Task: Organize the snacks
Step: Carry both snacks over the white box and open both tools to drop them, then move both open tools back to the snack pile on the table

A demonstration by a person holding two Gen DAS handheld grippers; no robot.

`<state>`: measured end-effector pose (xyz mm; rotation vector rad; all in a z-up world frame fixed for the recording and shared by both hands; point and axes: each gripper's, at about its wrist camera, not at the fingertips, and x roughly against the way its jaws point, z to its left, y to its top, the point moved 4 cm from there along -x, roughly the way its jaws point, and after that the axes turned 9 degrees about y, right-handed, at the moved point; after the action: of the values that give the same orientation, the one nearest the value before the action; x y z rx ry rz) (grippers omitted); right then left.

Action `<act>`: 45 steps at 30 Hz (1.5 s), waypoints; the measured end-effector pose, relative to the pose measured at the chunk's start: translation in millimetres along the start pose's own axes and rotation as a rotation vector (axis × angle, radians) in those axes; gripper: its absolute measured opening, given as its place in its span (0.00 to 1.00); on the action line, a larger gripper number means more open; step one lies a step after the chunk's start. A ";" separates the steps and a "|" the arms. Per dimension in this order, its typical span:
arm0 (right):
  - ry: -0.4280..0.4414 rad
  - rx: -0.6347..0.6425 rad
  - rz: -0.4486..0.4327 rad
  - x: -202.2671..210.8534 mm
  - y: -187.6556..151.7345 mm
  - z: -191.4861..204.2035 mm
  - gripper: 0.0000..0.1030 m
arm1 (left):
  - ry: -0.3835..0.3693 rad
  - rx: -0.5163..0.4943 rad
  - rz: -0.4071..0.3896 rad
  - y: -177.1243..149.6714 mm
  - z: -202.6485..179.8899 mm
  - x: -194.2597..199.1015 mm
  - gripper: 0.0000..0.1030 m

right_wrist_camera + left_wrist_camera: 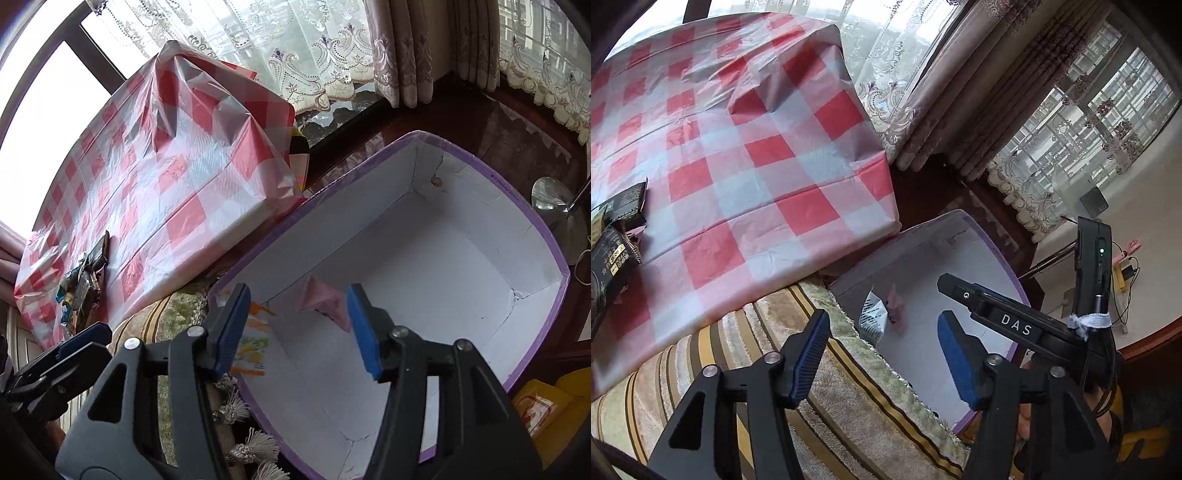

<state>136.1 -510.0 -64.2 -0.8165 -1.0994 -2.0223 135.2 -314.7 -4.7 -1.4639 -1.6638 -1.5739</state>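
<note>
While both claws hang over the large white cardboard box with a purple rim (546, 236), their blue-padded jaws stand apart with nothing pressed between them. The right gripper (295, 325) points down into the box; a small pink snack packet (325, 301), blurred, shows in the gap between its jaws without either pad touching it, and whether it is in the air or already on the box floor cannot be told. Just behind the right gripper's left finger, an orange-and-yellow printed white packet (255, 339) appears against the near inner wall of the box, also blurred.

The left gripper (882, 358) is likewise released and grasps nothing. Ahead of its open jaws, inside the same box (1004, 251), a white packet with black print (873, 319) and the pink packet (895, 308) show side by side, both smeared. Below the left gripper's left finger lies a striped beige-and-brown plush cloth with a fringe (849, 398). To the right of its right finger, the other black gripper body, labelled with white letters (1015, 323), reaches in over the box.

Far to the left of both claws, a table under a red-and-white checked plastic cloth (757, 155) carries a pile of dark snack packets with gold print (617, 236); the right wrist view shows the same pile (86, 280) well away from its jaws.
</note>
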 end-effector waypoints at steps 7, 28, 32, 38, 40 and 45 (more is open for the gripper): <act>-0.085 0.083 -0.063 7.9 2.8 18.2 0.69 | 0.152 0.052 -0.083 4.2 21.1 17.2 0.72; 0.086 0.450 -0.068 4.1 -18.4 152.5 0.74 | 0.383 0.209 -0.273 -27.8 148.6 106.3 0.83; 0.112 0.559 -0.030 -5.9 -34.9 183.2 0.74 | 0.390 0.331 -0.270 -44.5 191.8 118.4 0.83; 0.114 0.721 0.031 -28.2 -56.4 219.9 0.74 | 0.408 0.448 -0.266 -67.9 240.8 130.0 0.82; 0.145 0.785 0.063 -36.7 -63.9 232.4 0.74 | 0.411 0.476 -0.257 -73.1 253.5 131.0 0.81; 0.193 0.991 0.100 -53.0 -78.3 267.4 0.74 | 0.405 0.533 -0.241 -84.2 279.4 131.7 0.77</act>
<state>156.9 -230.5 -21.2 -0.1440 -1.6563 -1.1769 111.3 4.5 -7.1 -0.6515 -1.8564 -1.2818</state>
